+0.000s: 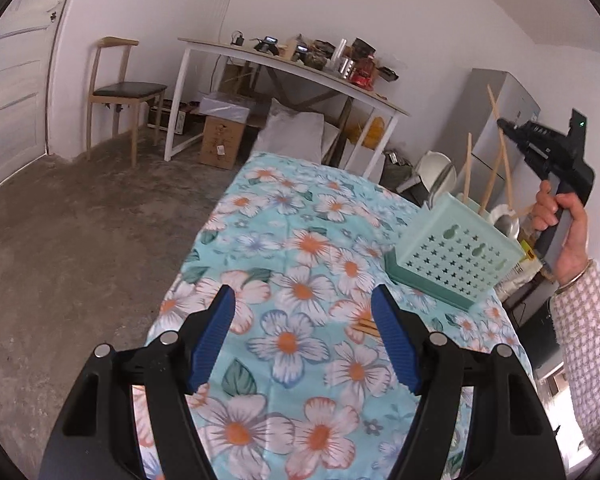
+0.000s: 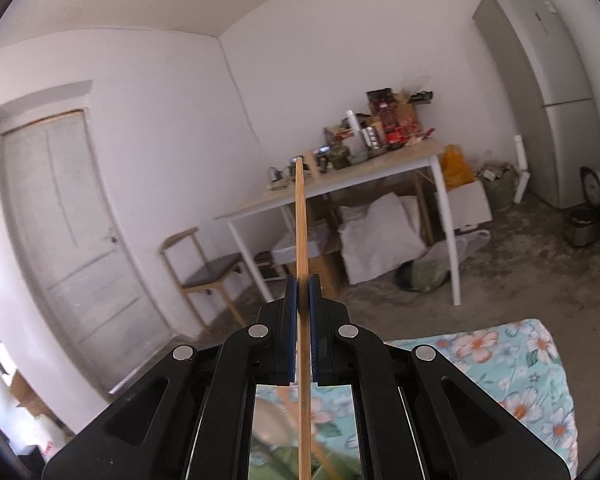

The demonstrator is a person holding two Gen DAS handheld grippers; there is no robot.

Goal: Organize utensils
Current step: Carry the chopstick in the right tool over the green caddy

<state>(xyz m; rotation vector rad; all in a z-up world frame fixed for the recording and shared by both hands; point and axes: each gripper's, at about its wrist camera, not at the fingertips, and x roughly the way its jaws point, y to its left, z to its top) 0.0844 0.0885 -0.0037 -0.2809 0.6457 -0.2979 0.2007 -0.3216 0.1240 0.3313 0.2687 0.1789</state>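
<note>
My left gripper [image 1: 303,296] hangs open over the floral tablecloth [image 1: 284,216], with only cloth between its blue pads [image 1: 214,336]. The ends of wooden chopsticks [image 1: 365,326] lie on the cloth just inside its right finger. A mint perforated utensil holder [image 1: 456,252] stands to the right with chopsticks and spoons [image 1: 508,226] in it. Above the holder a hand carries my right gripper [image 1: 502,123]. In the right wrist view that gripper [image 2: 303,280] is shut on a single wooden chopstick [image 2: 301,220] that runs straight out ahead.
A white desk [image 1: 340,84] piled with clutter stands beyond the table, with cardboard boxes [image 1: 222,140] and bags under it. A wooden chair [image 1: 124,92] and a door [image 2: 72,220] are at the left, and a grey fridge [image 2: 548,92] at the right. The floor is bare concrete.
</note>
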